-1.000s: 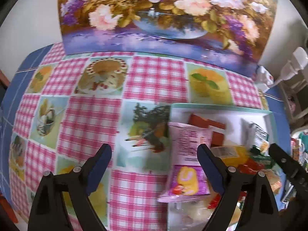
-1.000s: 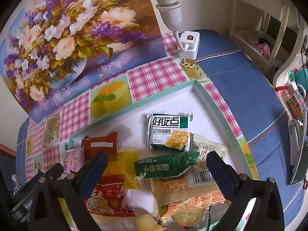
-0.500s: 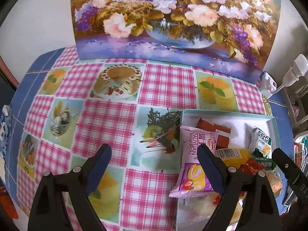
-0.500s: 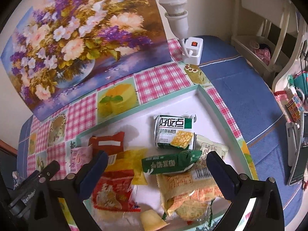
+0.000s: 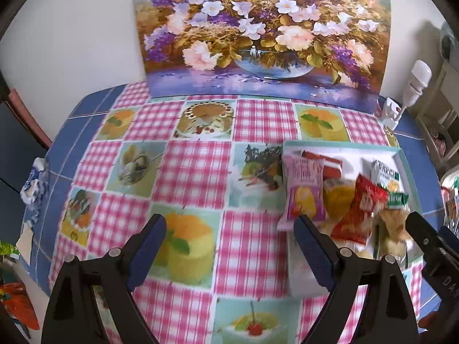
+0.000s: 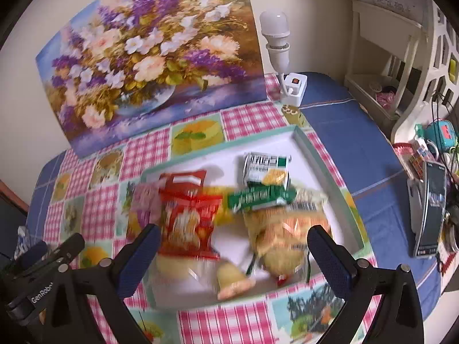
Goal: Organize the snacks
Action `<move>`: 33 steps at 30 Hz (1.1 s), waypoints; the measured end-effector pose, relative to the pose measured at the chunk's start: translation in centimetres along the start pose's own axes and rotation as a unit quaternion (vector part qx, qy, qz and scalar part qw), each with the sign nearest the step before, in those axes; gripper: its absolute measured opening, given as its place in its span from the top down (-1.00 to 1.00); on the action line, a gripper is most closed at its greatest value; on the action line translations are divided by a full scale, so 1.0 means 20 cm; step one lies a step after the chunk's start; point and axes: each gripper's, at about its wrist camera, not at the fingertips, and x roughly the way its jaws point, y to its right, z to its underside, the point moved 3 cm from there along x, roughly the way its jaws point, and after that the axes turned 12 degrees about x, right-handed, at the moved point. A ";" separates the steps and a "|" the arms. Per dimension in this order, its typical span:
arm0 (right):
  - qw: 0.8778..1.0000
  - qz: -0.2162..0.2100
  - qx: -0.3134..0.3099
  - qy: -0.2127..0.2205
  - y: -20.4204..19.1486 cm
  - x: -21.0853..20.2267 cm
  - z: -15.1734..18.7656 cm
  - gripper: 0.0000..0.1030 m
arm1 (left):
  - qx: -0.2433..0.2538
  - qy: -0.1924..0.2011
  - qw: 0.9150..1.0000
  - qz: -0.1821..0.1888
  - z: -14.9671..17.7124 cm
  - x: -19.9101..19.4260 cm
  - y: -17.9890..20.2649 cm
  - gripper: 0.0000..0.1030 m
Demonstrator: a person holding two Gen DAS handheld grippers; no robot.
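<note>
Tabletop cover: smooth printed oilcloth, slight sheen, pink check and dessert pictures. Tray: smooth white plastic, matt, pale green rim. Snack packets: glossy crinkled plastic film, some clear. Painting at tabletop's far edge: matt canvas look. Left tongs, right tongs: black matt plastic, blue ribbed pads.
</note>
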 end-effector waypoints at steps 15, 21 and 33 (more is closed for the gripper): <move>0.999 0.006 -0.032 -0.024 0.03 -0.07 0.35 -1.00 | -0.015 -0.025 0.999 -0.021 0.37 -0.08 -0.11 -0.76; 0.999 0.011 -0.038 -0.026 0.03 -0.08 0.41 -1.00 | -0.016 -0.022 0.999 -0.018 0.42 -0.11 -0.13 -0.76; 0.999 0.016 -0.043 -0.028 0.02 -0.07 0.41 -1.00 | -0.011 -0.040 0.999 -0.015 0.44 -0.07 -0.13 -0.76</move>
